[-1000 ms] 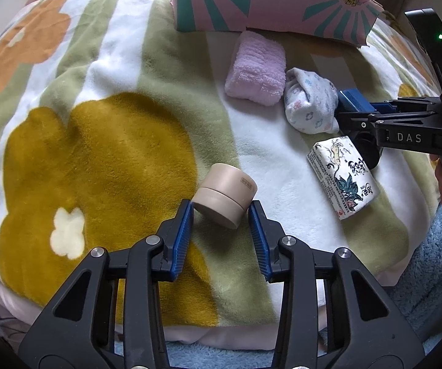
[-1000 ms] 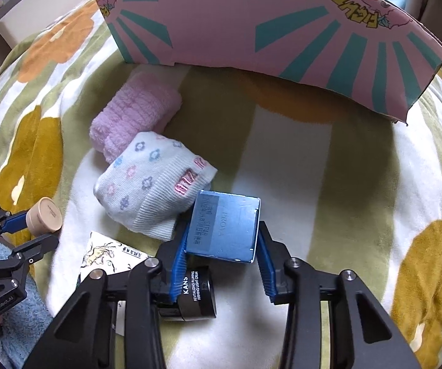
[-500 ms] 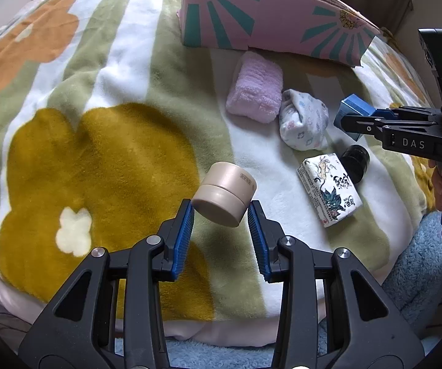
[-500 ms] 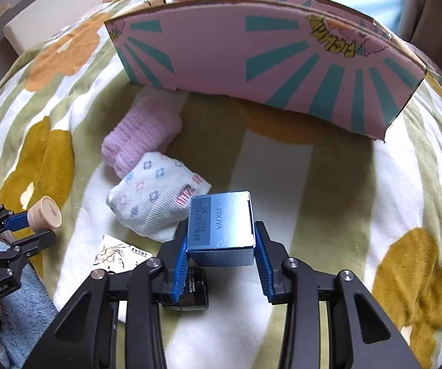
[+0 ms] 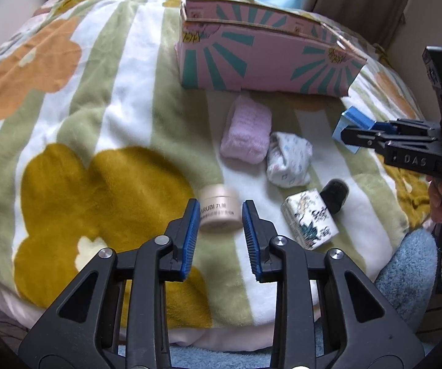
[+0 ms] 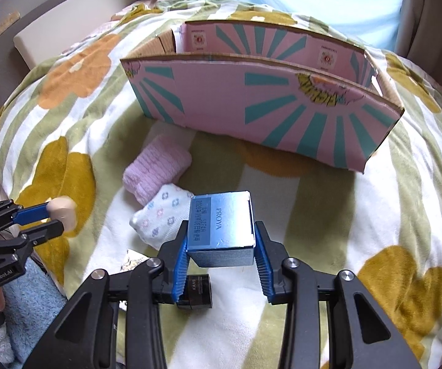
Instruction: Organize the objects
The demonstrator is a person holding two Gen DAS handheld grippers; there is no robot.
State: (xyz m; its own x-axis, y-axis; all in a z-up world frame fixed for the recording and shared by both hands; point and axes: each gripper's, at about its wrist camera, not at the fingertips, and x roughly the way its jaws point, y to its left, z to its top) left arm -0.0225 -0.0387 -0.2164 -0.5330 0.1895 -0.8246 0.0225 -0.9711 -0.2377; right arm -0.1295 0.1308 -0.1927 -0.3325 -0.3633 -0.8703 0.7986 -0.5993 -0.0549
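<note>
- Nearest us, our left hand-held gripper [image 5: 218,223] is clamped on a beige cream jar [image 5: 220,208], lifted above the flowered blanket [image 5: 98,129] that covers the bed.
- Our right hand-held gripper [image 6: 221,247] pinches a blue carton [image 6: 222,226] marked PROYA between its blue pads, also raised off the blanket.
- Under that carton we see a black bottle [image 6: 197,289] lying on the blanket; in the left view it lies touching a white printed packet [image 5: 308,220].
- A little farther lies a white bundle with small flowers [image 6: 159,215], and pressed against its far side a pink fluffy roll [image 6: 156,167].
- Beyond them stands the open pink cardboard box with teal rays [image 6: 267,117], upright on the blanket; we cannot see its floor.
- At the near edge of the bed, a blue fuzzy cloth [image 5: 405,270] shows below the blanket.
</note>
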